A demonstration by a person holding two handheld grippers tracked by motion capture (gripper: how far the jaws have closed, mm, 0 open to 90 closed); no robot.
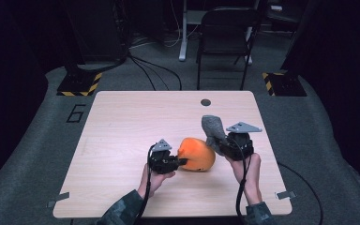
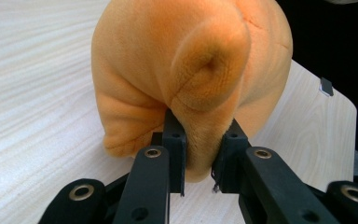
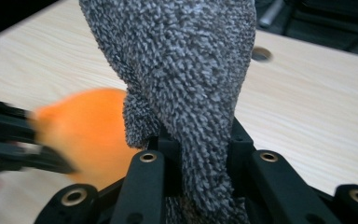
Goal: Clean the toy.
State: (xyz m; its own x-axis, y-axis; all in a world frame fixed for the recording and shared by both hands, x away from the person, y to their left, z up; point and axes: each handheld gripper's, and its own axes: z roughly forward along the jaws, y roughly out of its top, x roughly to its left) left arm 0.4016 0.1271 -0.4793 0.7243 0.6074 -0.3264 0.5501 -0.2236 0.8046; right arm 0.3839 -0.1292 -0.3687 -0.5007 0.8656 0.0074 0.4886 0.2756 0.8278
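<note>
The left tool is clamped on a fold of a rounded orange plush toy, its two black jaws pinching the soft nap low on the body, while the right tool is clamped on a grey knitted sock-like piece of fabric that stands up out of its jaws, clear of the surface. The pale wooden tabletop carries the toy toward the near edge, about midway between the near corners; the grey fabric hangs just beside it, on the side of the right edge. The step looks like working the grey piece against or onto the plush. To do it well, the left tool should hold the toy steady and low, and the right should bring the fabric across slowly, keeping its loose end free rather than bunched.
</note>
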